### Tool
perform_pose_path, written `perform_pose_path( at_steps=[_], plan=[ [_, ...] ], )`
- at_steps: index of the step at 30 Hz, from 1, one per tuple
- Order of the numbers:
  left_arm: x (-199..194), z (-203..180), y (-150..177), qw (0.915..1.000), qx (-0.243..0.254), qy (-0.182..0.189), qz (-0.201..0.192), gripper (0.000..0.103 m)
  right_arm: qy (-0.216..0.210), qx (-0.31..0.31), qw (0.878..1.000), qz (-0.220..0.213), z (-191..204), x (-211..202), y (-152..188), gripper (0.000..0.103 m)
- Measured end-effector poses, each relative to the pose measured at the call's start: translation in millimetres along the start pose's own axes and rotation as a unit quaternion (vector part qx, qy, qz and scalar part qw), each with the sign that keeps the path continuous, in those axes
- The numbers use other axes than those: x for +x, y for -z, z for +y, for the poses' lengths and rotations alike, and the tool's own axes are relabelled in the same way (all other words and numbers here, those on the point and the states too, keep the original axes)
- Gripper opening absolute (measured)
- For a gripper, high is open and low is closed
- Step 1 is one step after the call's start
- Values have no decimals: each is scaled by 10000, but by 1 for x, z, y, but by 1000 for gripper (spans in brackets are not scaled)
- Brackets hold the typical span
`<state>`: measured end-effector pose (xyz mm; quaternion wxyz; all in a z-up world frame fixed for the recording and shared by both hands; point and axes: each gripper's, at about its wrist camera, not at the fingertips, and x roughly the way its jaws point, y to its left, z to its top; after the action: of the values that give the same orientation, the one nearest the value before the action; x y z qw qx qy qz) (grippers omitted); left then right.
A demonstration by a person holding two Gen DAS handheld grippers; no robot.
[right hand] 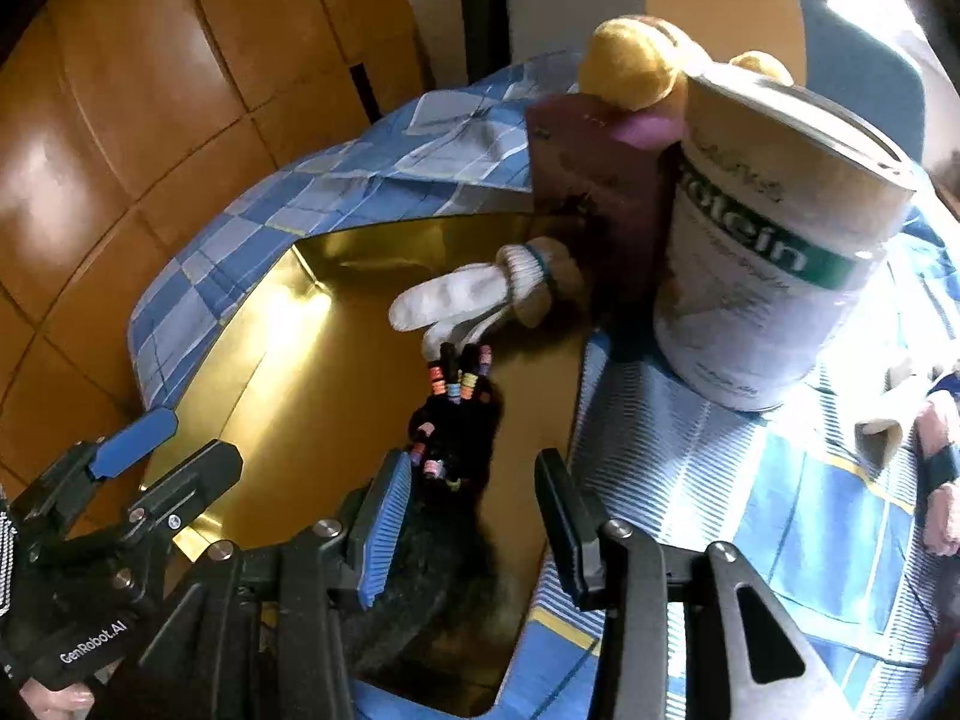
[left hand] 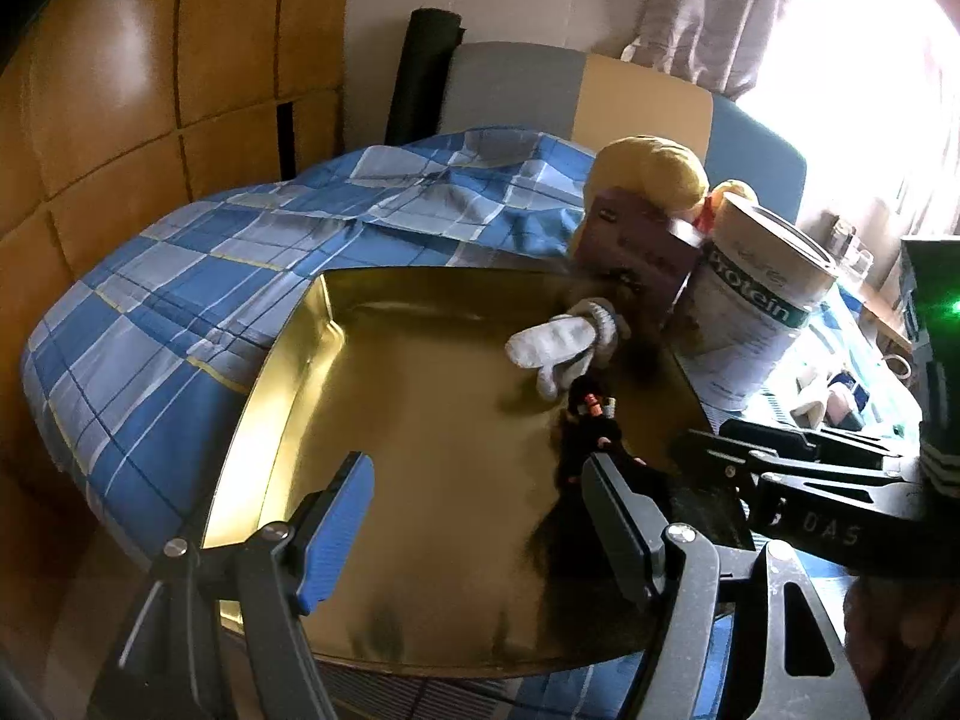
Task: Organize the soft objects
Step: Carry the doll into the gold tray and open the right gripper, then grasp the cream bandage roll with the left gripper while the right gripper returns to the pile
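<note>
We see a golden tray (left hand: 420,420) lying on a bed covered with a blue checked blanket (left hand: 180,276). Inside the tray, at its far right part, lies a white glove (right hand: 462,294), with its cuff toward the far right. Just in front of it, nearer to us, lies a black glove (right hand: 462,420) with small coloured rings on its fingers; the fingertips of the two gloves seem to touch, but we cannot tell this for sure.

The left gripper (left hand: 480,516) hangs over the near part of the tray with its fingers apart and nothing between them. The right gripper (right hand: 474,516) also has its fingers apart; the wrist part of the black glove lies in the gap between them, but the pads do not press it. This part of the black glove is very dark and blurred, so we cannot make out its edge against the shadow on the tray. In the left wrist view the black glove is mostly hidden behind the right finger of the left gripper.

Behind the tray, at the far right, stands a purple box (right hand: 594,180), and a white can (right hand: 768,276) stands just beside it on the right. The first letters of the word on the can are turned out of sight. A yellow plush toy (right hand: 636,60) is behind the box and the can; only its upper part shows. At the right edge of the right wrist view some pale soft things (right hand: 936,468) are cut off, and we cannot say what they are.
</note>
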<state>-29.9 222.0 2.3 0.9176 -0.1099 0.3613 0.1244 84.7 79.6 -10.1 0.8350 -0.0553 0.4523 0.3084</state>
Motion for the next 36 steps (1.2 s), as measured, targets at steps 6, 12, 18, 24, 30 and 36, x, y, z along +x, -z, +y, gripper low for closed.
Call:
perform_pose_path(
  at_steps=[6,12,18,24,30,36],
  plan=[
    [-3,-8,0,9999,136,78,-18,73,195,56,9990,-392,-5,-23,3,43],
    [-7,-20,1,9994,322,149,-20,73,389,239,9970,-626,-26,-45,7,43],
    [-9,-35,1,9981,575,235,28,73,687,430,9940,-735,-56,-64,16,43],
    [-10,-53,0,9959,811,404,84,73,1242,746,9862,-797,-111,-89,29,43],
    [-11,-78,-2,9891,1137,916,203,73,1960,1367,9664,-945,-187,-125,40,43],
    [-15,-129,-6,9732,1859,1338,201,73,2844,2186,9255,-1214,-272,-155,59,43]
  ],
)
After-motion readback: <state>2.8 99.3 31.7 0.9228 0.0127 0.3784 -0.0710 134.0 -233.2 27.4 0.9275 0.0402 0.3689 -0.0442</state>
